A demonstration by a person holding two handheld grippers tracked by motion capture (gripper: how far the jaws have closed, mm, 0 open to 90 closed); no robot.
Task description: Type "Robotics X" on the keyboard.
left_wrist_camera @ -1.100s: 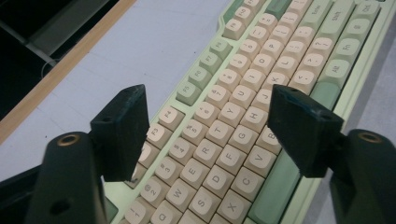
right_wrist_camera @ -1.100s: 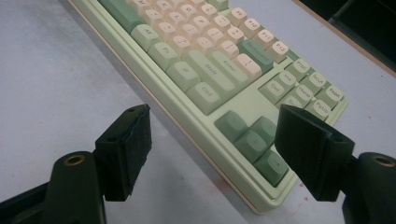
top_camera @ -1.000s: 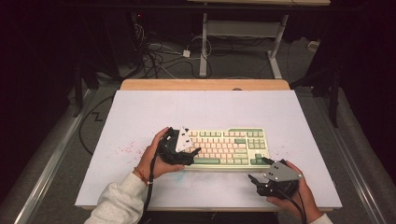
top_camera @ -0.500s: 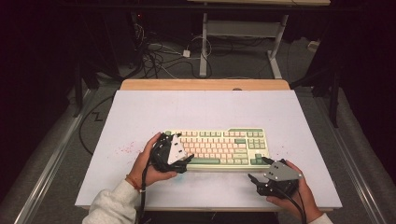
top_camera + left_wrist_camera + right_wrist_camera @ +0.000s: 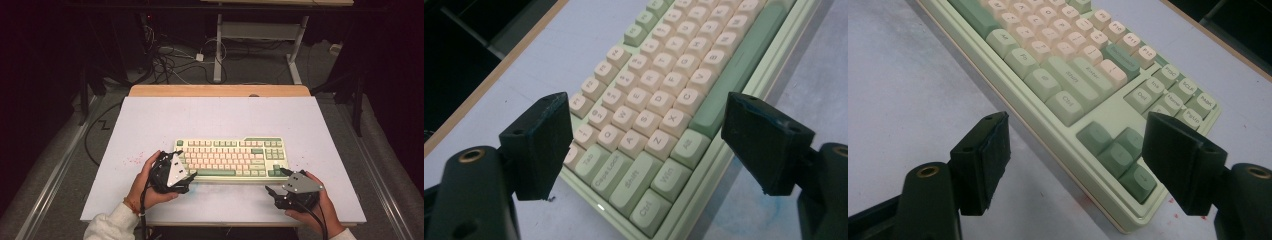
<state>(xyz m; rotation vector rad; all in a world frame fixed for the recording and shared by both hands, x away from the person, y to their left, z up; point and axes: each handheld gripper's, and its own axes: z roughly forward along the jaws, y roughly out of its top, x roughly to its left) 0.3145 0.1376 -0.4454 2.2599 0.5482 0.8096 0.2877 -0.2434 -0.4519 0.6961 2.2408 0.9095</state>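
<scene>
Simply one keyboard (image 5: 232, 157), two gaping claws

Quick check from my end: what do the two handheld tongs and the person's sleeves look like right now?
Both tongs are black, each with a grey three-cornered plate on top: left tongs, right tongs. Each has two blocky black pads on arms with brass-ringed holes. A black cable trails from each. The left sleeve is white, with a thin orange wristband.
</scene>
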